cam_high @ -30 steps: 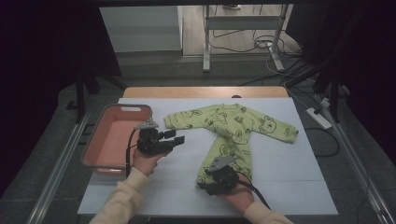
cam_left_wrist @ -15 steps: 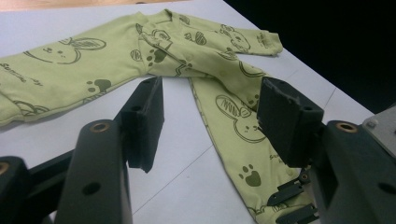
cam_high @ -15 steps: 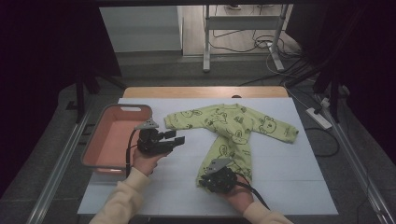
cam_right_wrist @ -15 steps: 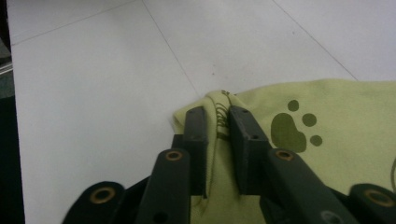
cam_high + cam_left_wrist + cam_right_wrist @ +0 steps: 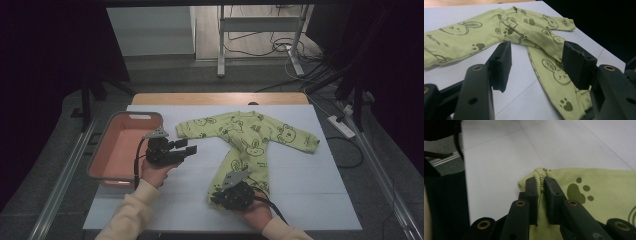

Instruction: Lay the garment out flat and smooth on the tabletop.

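Observation:
A yellow-green baby romper (image 5: 250,135) with dark animal prints lies spread flat on the white table, sleeves out and legs toward me. My right gripper (image 5: 216,197) is at the near end of a leg. Its jaws have just been closing, and in the right gripper view the gripper (image 5: 541,180) pinches a fold of the leg's hem (image 5: 542,173). My left gripper (image 5: 189,146) hovers open to the left of the romper, pointing at it. In the left gripper view the gripper (image 5: 537,50) stands with jaws wide apart and the romper (image 5: 536,37) beyond them.
A pink tray (image 5: 112,130) sits at the table's left edge, just behind my left hand. Bare white tabletop (image 5: 310,175) stretches to the right of the romper. Cables and metal frame legs lie on the floor behind the table.
My right gripper's jaws have shut on the hem of the romper's leg. The left gripper has stayed where it was, still open.

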The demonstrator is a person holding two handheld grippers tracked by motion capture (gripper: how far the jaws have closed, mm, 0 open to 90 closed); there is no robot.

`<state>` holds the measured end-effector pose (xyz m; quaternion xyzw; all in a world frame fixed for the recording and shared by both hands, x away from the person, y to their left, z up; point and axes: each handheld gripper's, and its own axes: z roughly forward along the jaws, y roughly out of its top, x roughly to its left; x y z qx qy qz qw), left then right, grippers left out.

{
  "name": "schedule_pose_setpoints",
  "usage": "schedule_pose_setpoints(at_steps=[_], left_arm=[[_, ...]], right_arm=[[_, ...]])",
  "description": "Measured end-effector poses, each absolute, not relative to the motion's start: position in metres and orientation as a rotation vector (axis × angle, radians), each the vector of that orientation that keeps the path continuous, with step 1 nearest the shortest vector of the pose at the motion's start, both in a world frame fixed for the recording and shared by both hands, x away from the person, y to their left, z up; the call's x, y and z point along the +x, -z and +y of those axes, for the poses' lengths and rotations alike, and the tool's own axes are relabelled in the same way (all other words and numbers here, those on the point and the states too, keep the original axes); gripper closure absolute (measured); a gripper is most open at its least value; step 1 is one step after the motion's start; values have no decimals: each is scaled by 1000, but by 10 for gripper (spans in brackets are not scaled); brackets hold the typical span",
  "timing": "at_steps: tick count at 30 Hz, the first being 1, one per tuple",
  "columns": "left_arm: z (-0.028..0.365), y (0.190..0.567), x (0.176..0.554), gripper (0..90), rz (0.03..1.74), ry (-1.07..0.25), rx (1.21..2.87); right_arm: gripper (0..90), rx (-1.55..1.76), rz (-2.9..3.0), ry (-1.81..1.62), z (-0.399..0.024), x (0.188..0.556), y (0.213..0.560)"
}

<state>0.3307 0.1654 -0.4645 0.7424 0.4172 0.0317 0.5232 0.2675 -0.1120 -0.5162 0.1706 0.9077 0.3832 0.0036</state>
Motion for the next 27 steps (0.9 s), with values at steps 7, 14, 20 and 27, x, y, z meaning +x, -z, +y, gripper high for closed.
schedule_pose_setpoints(at_steps=[7,14,20,27], left_arm=[[167,464,331,415,1002,-77,1773],[167,465,331,415,1002,-75,1775],[167,465,331,415,1004,-73,1774],[167,465,331,415,1001,-74,1774]], right_arm=[[808,427,2904,-1211,-107,255,515],[808,390,2916,-1236,-106,250,513],[808,367,2926,-1267,-107,247,511],[808,288,2971,-1243,-102,239,513]])
